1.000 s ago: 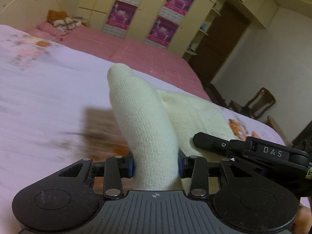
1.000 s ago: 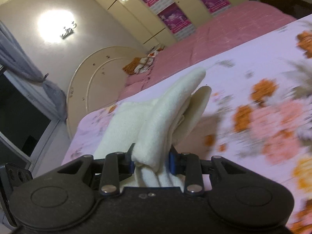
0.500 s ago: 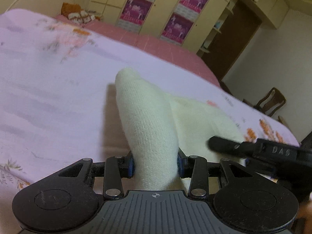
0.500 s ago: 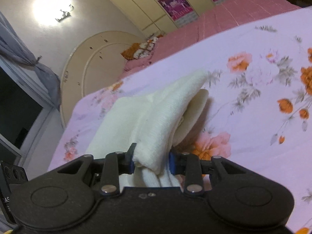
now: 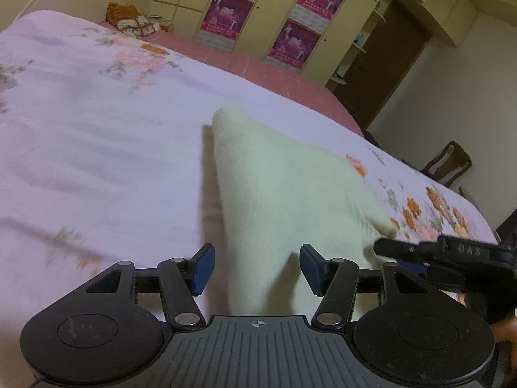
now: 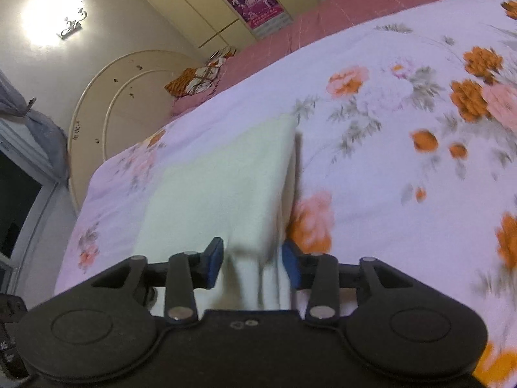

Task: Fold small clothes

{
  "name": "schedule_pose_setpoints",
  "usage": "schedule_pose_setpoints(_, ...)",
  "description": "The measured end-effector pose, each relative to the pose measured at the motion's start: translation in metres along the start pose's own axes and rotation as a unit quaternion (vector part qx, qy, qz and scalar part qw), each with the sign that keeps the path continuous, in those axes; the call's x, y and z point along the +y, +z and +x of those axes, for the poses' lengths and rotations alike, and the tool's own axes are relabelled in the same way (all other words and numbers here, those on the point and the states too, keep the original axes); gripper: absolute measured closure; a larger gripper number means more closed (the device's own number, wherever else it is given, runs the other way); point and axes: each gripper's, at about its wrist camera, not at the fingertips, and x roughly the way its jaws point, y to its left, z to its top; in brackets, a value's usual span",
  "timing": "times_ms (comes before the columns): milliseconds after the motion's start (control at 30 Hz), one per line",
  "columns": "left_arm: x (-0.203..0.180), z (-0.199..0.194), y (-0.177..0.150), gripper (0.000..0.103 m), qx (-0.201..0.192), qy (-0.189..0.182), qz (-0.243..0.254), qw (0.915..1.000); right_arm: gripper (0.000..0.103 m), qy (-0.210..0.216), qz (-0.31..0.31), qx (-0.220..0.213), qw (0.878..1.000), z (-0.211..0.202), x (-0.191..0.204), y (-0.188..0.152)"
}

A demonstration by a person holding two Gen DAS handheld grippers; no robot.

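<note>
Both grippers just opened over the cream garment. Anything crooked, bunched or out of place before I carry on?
The cream garment lies folded on the floral bedsheet, but its near end still bunches up between the right gripper fingers. The left gripper is open too.

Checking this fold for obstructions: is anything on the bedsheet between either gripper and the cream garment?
Nothing visible. The cream garment lies directly between the open fingers of the left gripper and the right gripper, flat on the floral bedsheet.

pale cream knit garment point(image 5: 290, 194) lies folded flat on the floral bedsheet point(image 5: 97, 148).
</note>
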Motion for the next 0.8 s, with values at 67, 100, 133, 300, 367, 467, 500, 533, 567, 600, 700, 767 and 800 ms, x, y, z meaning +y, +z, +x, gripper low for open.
schedule_pose_setpoints(67,0.003,-0.007,-0.01,0.046,0.005,0.005,-0.005,1.0,0.059,-0.001,0.004,0.015,1.0,-0.009,-0.002,-0.015)
schedule_pose_setpoints(100,0.005,-0.008,-0.016,0.046,0.009,0.005,-0.01,0.9999,0.058,-0.003,0.006,0.022,1.0,-0.011,-0.001,-0.022)
schedule_pose_setpoints(133,0.006,-0.008,-0.022,0.046,0.015,0.005,-0.015,0.9998,0.057,-0.004,0.007,0.026,1.0,-0.013,-0.002,-0.028)
schedule_pose_setpoints(300,-0.006,-0.004,-0.036,0.046,0.016,0.03,0.025,0.9991,0.082,-0.037,-0.014,0.033,0.999,-0.026,0.001,-0.059)
schedule_pose_setpoints(367,-0.008,-0.005,-0.035,0.046,0.021,0.034,0.024,0.9989,0.087,-0.043,-0.002,0.027,0.999,-0.032,0.0,-0.063)
schedule_pose_setpoints(467,-0.013,-0.006,-0.035,0.046,0.025,0.043,0.028,0.9983,0.089,-0.047,0.026,0.023,0.998,-0.033,-0.007,-0.064)
schedule_pose_setpoints(500,-0.014,-0.007,-0.036,0.046,0.025,0.046,0.032,0.9981,0.09,-0.047,0.038,0.022,0.998,-0.031,-0.011,-0.067)
schedule_pose_setpoints(533,-0.015,-0.007,-0.036,0.046,0.026,0.049,0.035,0.9979,0.09,-0.045,0.051,0.021,0.997,-0.032,-0.013,-0.068)
schedule_pose_setpoints(567,-0.016,-0.008,-0.036,0.046,0.028,0.049,0.036,0.9978,0.09,-0.047,0.056,0.024,0.997,-0.032,-0.011,-0.068)
schedule_pose_setpoints(600,-0.018,-0.008,-0.036,0.046,0.032,0.048,0.038,0.9976,0.089,-0.05,0.053,0.029,0.997,-0.033,-0.009,-0.069)
schedule_pose_setpoints(700,-0.02,-0.01,-0.037,0.046,0.037,0.046,0.049,0.997,0.09,-0.053,0.046,0.037,0.997,-0.036,-0.007,-0.069)
schedule_pose_setpoints(767,-0.018,-0.008,-0.036,0.043,0.041,0.046,0.044,0.9971,0.09,-0.063,0.042,0.033,0.997,-0.036,-0.006,-0.067)
schedule_pose_setpoints(800,-0.018,-0.008,-0.035,0.04,0.043,0.044,0.04,0.9973,0.088,-0.07,0.039,0.028,0.996,-0.035,-0.003,-0.067)
